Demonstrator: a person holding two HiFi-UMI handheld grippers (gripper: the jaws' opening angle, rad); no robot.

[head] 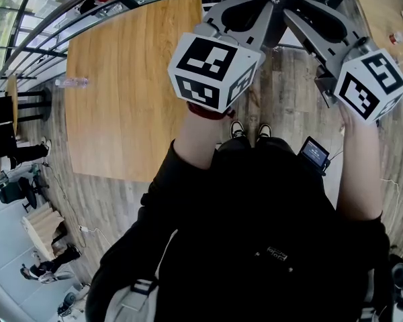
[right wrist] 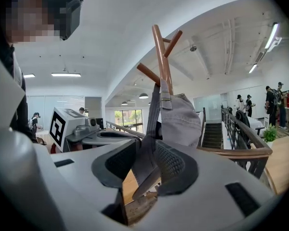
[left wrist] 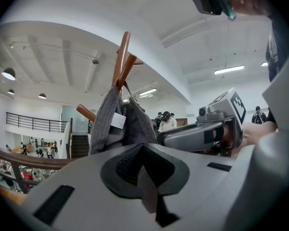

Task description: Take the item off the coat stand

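Right hand-held gripper sat half-open with the strap of the grey cap hanging unpinched between its jaws, left hand-held gripper shut on nothing, cap hung on the coat stand, so I'd have clamped the strap first, then lifted straight up.

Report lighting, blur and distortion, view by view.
Head view: fisheye bows the wooden table's edges; evenly lit. Left gripper view: black corner vignette, ceiling strip light blown out, grey cap sharp. Right gripper view: mosaic patch top left, strap between the jaws slightly soft.
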